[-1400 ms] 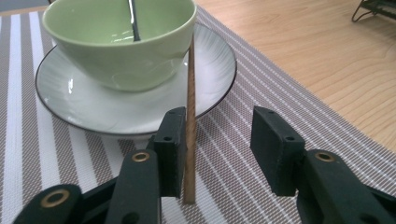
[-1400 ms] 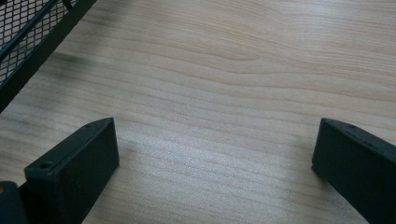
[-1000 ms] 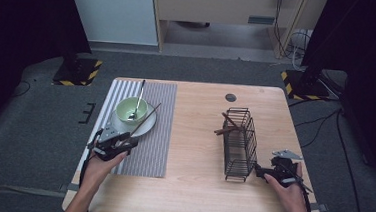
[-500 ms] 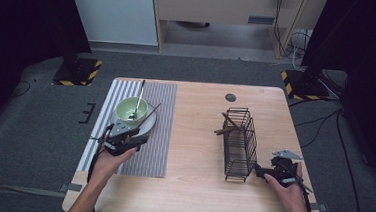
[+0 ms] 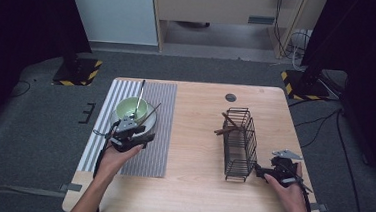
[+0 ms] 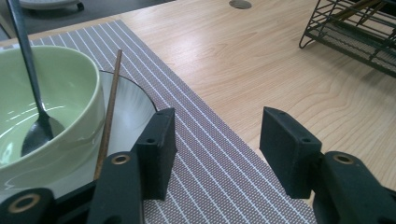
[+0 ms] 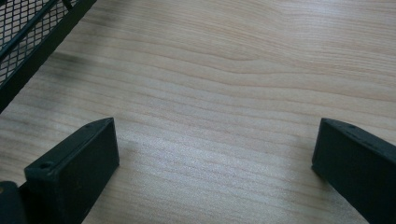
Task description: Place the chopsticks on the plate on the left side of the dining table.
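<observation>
A pale green bowl (image 5: 131, 108) stands on a white plate (image 5: 149, 125) on the striped mat (image 5: 160, 134). A dark spoon (image 5: 139, 95) rests in the bowl, and a brown chopstick (image 5: 150, 112) leans across the plate's rim. My left gripper (image 5: 133, 132) sits at the plate's near edge. In the left gripper view its jaws (image 6: 217, 135) have just been opening, with only mat between them, and the bowl (image 6: 46, 116), spoon (image 6: 37, 126) and chopstick (image 6: 108, 121) are just to their left. My right gripper (image 5: 260, 170) lies open on bare wood (image 7: 215, 140) by the wire rack's near end.
The black wire rack (image 5: 239, 139) stands right of centre with brown sticks (image 5: 227, 125) in its far end; its corner (image 7: 28, 37) is seen in the right gripper view. A round cable hole (image 5: 230, 97) is in the tabletop's far part. Bare wood separates mat and rack.
My left hand has carried its gripper away from me and to the right, up to the plate's near edge. The right hand has kept still.
</observation>
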A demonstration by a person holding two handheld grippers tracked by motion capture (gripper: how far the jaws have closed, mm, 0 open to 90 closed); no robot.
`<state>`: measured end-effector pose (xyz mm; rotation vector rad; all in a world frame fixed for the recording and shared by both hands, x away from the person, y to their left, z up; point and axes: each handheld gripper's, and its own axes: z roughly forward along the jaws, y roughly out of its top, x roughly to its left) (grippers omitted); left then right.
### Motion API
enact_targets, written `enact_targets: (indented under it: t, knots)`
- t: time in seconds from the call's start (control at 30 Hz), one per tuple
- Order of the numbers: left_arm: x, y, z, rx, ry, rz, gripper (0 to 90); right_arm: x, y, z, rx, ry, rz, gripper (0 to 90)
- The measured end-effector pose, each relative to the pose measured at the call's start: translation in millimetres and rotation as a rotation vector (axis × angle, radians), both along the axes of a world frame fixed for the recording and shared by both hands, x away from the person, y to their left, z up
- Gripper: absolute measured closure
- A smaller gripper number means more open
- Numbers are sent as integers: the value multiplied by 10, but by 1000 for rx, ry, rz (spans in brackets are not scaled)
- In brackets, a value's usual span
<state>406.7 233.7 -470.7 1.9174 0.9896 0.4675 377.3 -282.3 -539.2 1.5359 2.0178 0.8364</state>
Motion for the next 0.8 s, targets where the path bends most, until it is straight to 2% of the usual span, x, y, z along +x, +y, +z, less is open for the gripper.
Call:
enact_targets:
  t: [0.23, 0.8]
  knots:
    - [26, -82, 31, 1, -2, -11, 434, 0, 0, 0, 0, 0, 0, 6]
    - [95, -424, 91, 7, -6, -63, 418, 0, 0, 0, 0, 0, 0, 6]
